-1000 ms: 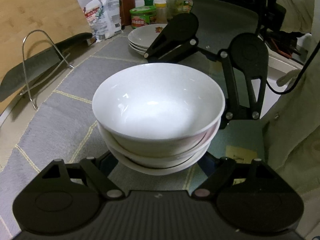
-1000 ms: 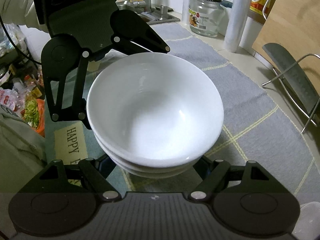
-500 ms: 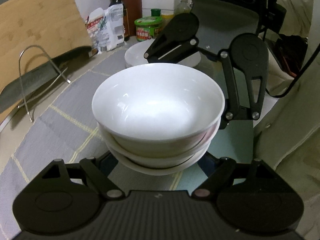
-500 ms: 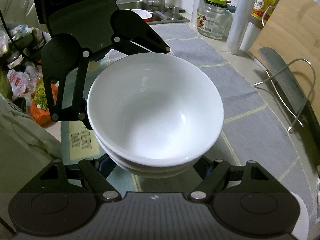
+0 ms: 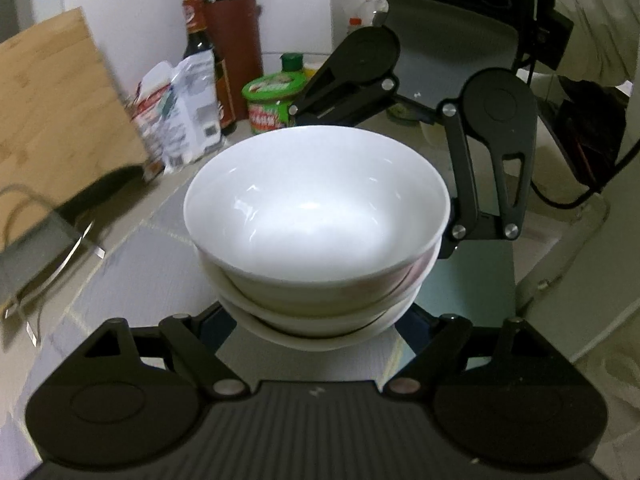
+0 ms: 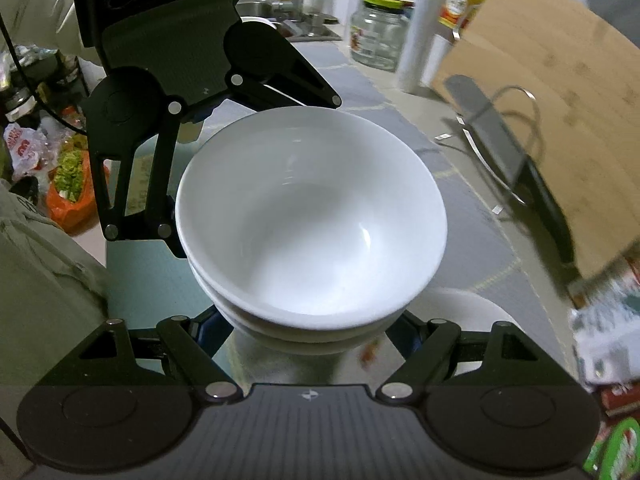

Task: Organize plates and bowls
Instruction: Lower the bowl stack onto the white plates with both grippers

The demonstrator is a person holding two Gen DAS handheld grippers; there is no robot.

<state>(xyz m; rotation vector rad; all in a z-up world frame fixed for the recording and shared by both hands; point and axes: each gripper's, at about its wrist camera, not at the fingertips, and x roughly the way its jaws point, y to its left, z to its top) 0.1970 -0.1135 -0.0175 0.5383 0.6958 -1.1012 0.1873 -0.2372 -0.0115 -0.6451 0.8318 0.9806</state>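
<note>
Stack of bowls: three nested, glossy white, empty; carried clear of the counter, clamped between left gripper near and right gripper far. Grey mat beneath; wooden cutting board leaning left; green-lidded jar behind.

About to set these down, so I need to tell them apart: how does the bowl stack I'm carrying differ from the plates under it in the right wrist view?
The bowl stack is deep and plain white; the plates are shallow, with a blurred red mark. The bowl stack hangs above the counter, clamped between the left gripper and right gripper; the plates lie on the grey mat. Both are white, round crockery.
</note>
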